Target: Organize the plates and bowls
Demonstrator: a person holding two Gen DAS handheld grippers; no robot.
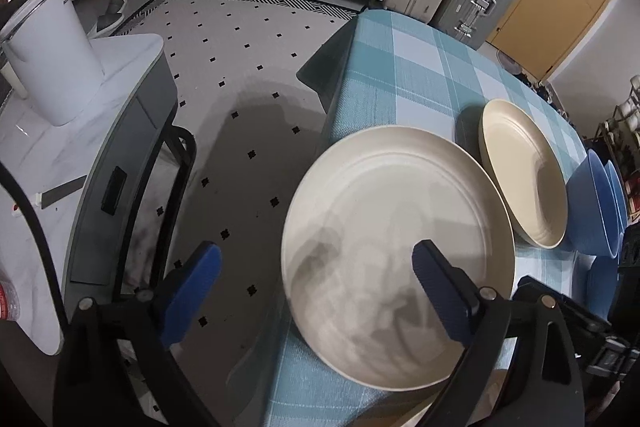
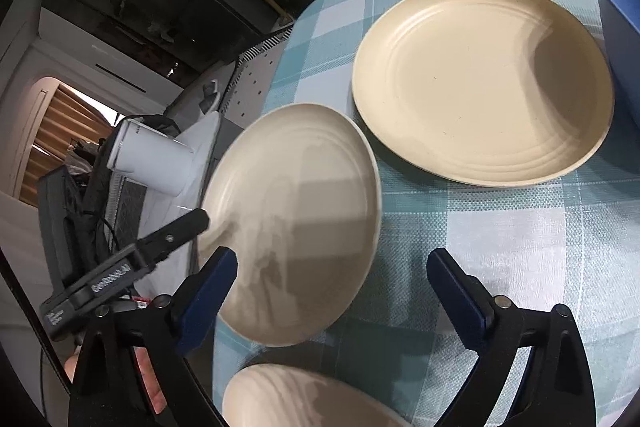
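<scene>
Left claw (image 1: 316, 283): I have it spread wide and empty; one pad hangs over the floor past the tabletop edge, the other over the near plate's well; the rim on that side lies between the jaws, nothing pinched.
Right claw (image 2: 332, 283): also wide and holding nothing; it straddles the near edge of that same plate and bare cloth beside it.
Near cream plate (image 1: 396, 259): lying flat at the tabletop's (image 1: 420, 75) edge, rim seeming to jut slightly past the checked cloth toward the floor; in the right view it shows at (image 2: 296, 223).
Far cream plate (image 2: 480, 83): flat on the cloth, just beside the near one, rims close but apart as far as I can tell.
Third cream rim (image 2: 308, 399): a pale curved piece at the bottom of the right view; plate or bowl, I cannot tell.
Blue bowls (image 1: 592, 207): beyond the far plate, apparently nested; two rims readable, with a further blue piece below them that I cannot identify.
Count: two cream plates certain, one more cream piece uncertain; at least two blue bowls.
Handling, my judgement: plates look rigid, smooth, matte, fairly light, perhaps plastic or bamboo fibre; slick under flat pads; likely to chip or clatter if dropped.
Hold: I would pinch across the raised rim at the overhanging edge, one pad under, one on top; a single-edge grip will let it droop, so lift it low and level.
</scene>
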